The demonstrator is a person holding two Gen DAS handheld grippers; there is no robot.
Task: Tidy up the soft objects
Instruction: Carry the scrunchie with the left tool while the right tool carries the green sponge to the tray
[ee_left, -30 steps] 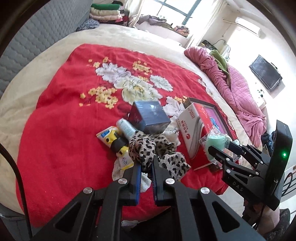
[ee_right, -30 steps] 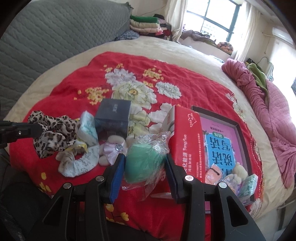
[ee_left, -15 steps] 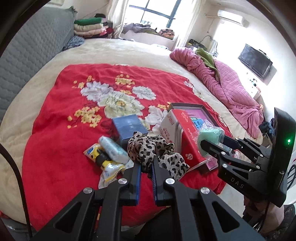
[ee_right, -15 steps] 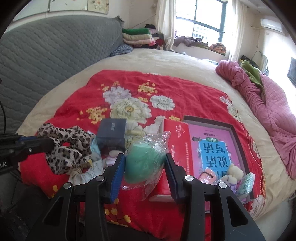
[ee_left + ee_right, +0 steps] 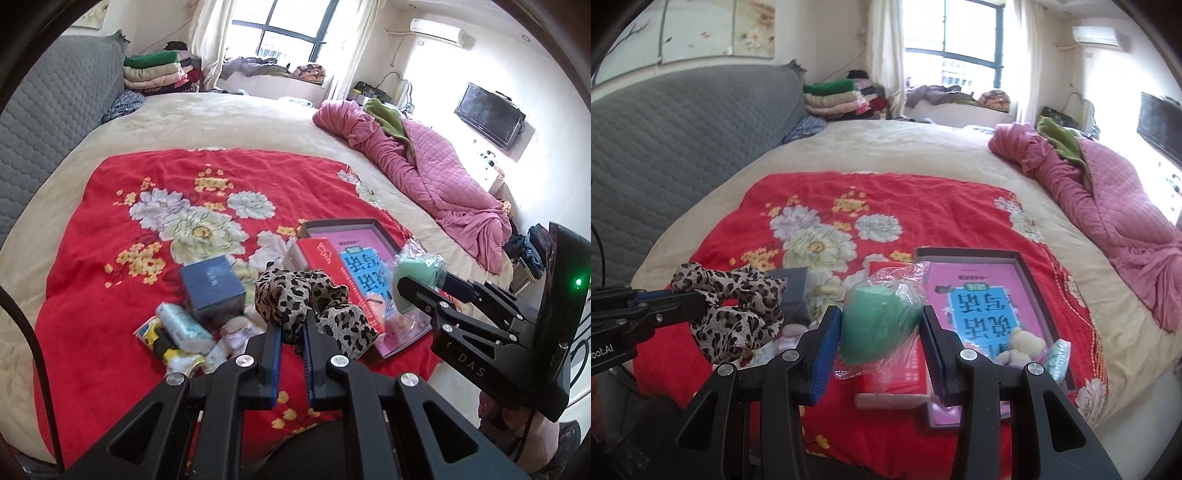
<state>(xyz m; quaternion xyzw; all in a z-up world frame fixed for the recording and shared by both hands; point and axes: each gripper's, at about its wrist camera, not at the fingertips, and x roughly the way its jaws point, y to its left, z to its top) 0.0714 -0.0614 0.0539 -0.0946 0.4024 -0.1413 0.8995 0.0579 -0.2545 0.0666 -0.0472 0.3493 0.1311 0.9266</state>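
Note:
My left gripper point(image 5: 292, 326) is shut on a leopard-print scrunchie point(image 5: 295, 299), which hangs above the red flowered blanket point(image 5: 110, 229). In the right wrist view the same scrunchie point(image 5: 738, 306) shows at the left, held by the left gripper point(image 5: 698, 301). My right gripper point(image 5: 881, 332) is shut on a green sponge in a clear plastic bag point(image 5: 879, 321); the left wrist view shows this sponge point(image 5: 415, 271) at the right, clamped in the right gripper point(image 5: 410, 284). Both items are lifted clear of the bed.
On the blanket lie a dark blue box point(image 5: 212, 288), a red box point(image 5: 314, 254), an open tray with a pink book point(image 5: 979, 295) and small soft toys point(image 5: 1023, 343), plus a tissue pack point(image 5: 181, 326). A pink quilt point(image 5: 424, 177) lies at the right; a grey headboard point(image 5: 665, 147) stands at the left.
Both grippers have risen and pulled back from the pile, carrying the scrunchie and the bagged sponge. The items on the blanket now look smaller and lower in both views.

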